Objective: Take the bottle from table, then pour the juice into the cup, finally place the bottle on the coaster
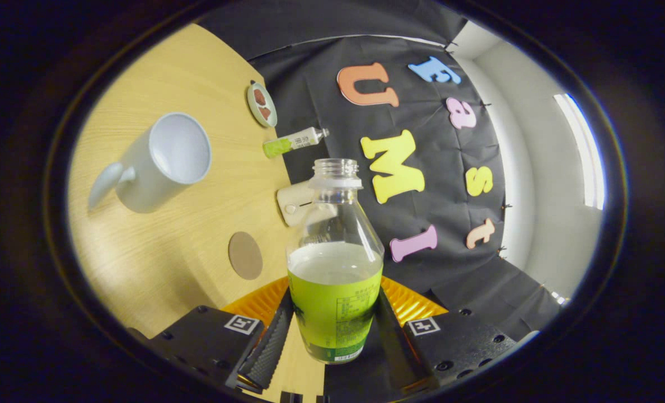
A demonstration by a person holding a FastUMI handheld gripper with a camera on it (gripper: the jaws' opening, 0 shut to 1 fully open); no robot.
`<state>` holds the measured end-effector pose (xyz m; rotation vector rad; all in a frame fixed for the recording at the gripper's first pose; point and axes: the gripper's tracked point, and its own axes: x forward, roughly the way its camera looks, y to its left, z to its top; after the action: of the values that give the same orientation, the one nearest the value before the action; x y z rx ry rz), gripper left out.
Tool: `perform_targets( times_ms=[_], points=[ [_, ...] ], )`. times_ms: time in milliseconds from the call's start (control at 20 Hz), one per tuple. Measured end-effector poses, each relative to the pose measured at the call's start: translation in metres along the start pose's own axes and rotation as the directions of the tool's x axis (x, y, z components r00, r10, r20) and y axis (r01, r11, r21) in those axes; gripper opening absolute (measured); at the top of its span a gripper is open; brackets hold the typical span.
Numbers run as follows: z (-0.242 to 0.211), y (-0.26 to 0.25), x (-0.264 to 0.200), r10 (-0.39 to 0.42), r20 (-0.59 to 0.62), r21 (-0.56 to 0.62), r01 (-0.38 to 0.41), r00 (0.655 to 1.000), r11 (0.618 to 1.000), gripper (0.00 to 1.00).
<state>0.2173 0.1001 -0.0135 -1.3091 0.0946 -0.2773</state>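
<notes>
Gripper (pixel 332 336) clamped on both sides of an uncapped bottle (pixel 334 263) part full of juice, held tilted over the wooden table (pixel 164 263), white cup (pixel 162 162) beyond, round coaster (pixel 246 256) near the fingers

Bottle (pixel 335 263) sits betw the gripper (pixel 332 336) fingers, both pressed on its lower body, neck pointing fwd, cap off. Whole view is rolled, so table (pixel 187 73) lies to the left of fingers. On table: coaster (pixel 246 255) just ahead-left of left finger; cup (pixel 162 161) further left & ahead, lying tilted in view, mouth toward bottle. Beyond bottle neck: small device (pixel 294 202), then small tube (pixel 294 141), then round dish (pixel 262 104) farthest.
</notes>
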Motion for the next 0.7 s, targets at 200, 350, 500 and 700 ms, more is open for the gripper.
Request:
perform_targets(
  times_ms=[200,350,500,700],
  points=[
    [0.014,0.008,0.003,-0.009,0.022,-0.083,0.011,1.000,0.996,0.81],
    [0.021,0.009,0.002,-0.017,0.028,-0.152,0.021,0.999,0.988,0.81],
    [0.026,0.006,0.001,-0.043,0.042,-0.220,0.051,0.998,0.974,0.81],
    [0.034,0.000,0.000,-0.059,0.054,-0.275,0.071,0.997,0.959,0.81]
  ],
)
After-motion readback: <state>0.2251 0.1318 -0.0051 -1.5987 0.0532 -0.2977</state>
